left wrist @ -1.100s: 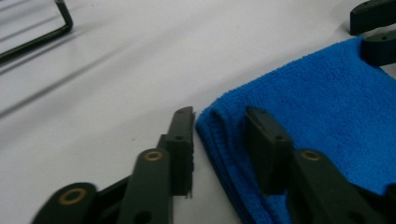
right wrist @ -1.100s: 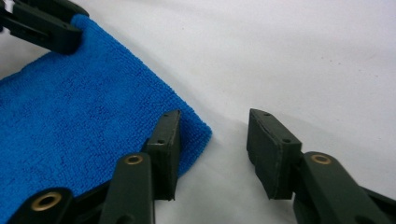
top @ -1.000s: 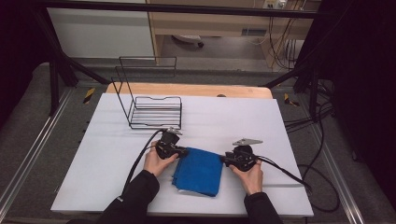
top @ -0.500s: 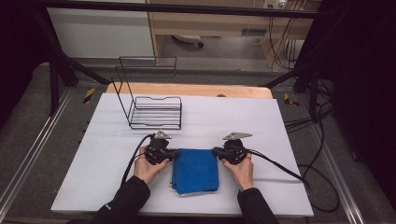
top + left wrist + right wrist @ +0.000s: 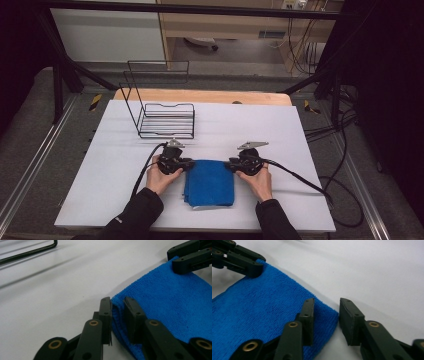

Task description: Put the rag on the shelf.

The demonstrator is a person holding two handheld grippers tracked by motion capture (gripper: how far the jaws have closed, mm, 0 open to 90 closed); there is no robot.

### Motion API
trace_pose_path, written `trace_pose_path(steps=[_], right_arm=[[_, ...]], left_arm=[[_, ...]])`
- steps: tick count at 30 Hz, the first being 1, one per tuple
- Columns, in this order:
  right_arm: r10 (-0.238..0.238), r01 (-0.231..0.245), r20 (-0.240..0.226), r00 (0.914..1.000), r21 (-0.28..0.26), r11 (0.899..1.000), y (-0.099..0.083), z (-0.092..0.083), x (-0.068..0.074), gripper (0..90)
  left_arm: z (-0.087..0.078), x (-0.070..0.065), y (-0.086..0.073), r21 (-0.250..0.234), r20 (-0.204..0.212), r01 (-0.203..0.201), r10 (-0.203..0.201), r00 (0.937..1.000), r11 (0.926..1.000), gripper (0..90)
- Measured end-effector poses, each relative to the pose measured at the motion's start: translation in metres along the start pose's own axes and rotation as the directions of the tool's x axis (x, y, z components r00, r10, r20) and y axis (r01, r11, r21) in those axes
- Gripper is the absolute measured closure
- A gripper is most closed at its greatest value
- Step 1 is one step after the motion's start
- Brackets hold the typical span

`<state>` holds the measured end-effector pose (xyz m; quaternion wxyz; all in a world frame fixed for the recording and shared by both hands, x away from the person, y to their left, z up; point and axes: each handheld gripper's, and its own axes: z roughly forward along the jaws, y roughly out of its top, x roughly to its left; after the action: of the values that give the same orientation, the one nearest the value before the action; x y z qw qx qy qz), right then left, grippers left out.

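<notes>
The white tabletop (image 5: 300,150) carries a wire rack (image 5: 165,117) at 11 o'clock and a folded blue cloth (image 5: 210,182) near the front edge. Since 1 second ago the cloth has squared up and slid toward 6 o'clock, likely a fold just finished. Both hands lie low, palms inward. The left hand-held gripper (image 5: 117,312) straddles the cloth's far-left corner, jaws slightly apart; the right hand-held gripper (image 5: 325,315) straddles the far-right corner, jaws wider.

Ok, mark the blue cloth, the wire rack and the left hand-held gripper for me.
blue cloth (image 5: 210,182), high view, centre of its top face
wire rack (image 5: 167,120), high view, its base wires
left hand-held gripper (image 5: 117,312), left gripper view, between fingertips
</notes>
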<state>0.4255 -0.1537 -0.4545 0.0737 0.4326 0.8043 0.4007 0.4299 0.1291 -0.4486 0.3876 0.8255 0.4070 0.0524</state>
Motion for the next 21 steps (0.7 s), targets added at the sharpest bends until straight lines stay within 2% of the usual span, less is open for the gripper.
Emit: trace_pose_path(steps=[1, 2, 4, 9, 13, 14, 15, 19, 21], right_arm=[[0.005, -0.005, -0.011, 0.9999, 0.013, 1.0, 0.0, -0.001, 0.0, 75.4], [0.005, -0.005, -0.011, 0.9999, 0.013, 1.0, 0.0, -0.001, 0.0, 75.4], [0.01, -0.009, -0.022, 0.9997, 0.022, 1.0, 0.001, -0.001, -0.001, 82.6], [0.013, -0.013, -0.027, 0.9995, 0.012, 1.0, 0.002, -0.004, 0.0, 86.1], [0.012, -0.014, -0.033, 0.9994, -0.05, 0.999, 0.005, -0.016, 0.002, 86.1], [0.015, -0.017, -0.04, 0.9991, -0.065, 0.998, 0.006, -0.02, 0.004, 86.1], [0.015, -0.017, -0.04, 0.9991, -0.065, 0.998, 0.006, -0.02, 0.004, 86.1], [-0.003, -0.004, -0.05, 0.9988, -0.127, 0.992, 0.007, -0.033, 0.01, 86.0], [-0.015, 0.009, -0.044, 0.9989, -0.143, 0.99, 0.008, -0.037, 0.013, 86.1]], left_arm=[[0.0, 0.0, 0.0, 0.002, 0.003, 0.001, -0.001, 1.0, 1.0, 81.0], [0.0, 0.0, 0.0, 0.005, 0.007, 0.005, -0.005, 1.0, 1.0, 81.0], [0.0, 0.0, 0.0, 0.007, 0.013, 0.007, -0.007, 0.9999, 1.0, 83.1], [-0.004, 0.0, 0.001, -0.007, 0.022, 0.01, -0.01, 0.9997, 0.9999, 85.6], [-0.016, -0.004, 0.003, -0.063, 0.024, -0.011, 0.013, 0.9996, 0.998, 85.9], [-0.023, -0.007, 0.003, -0.084, 0.036, -0.017, 0.02, 0.9991, 0.9963, 85.8], [-0.023, -0.007, 0.003, -0.084, 0.036, -0.017, 0.02, 0.9991, 0.9963, 85.8], [-0.035, -0.014, 0.003, -0.126, 0.043, -0.029, 0.035, 0.9985, 0.9916, 85.8], [-0.04, -0.017, 0.003, -0.139, 0.032, -0.053, 0.058, 0.9978, 0.9889, 85.8]])
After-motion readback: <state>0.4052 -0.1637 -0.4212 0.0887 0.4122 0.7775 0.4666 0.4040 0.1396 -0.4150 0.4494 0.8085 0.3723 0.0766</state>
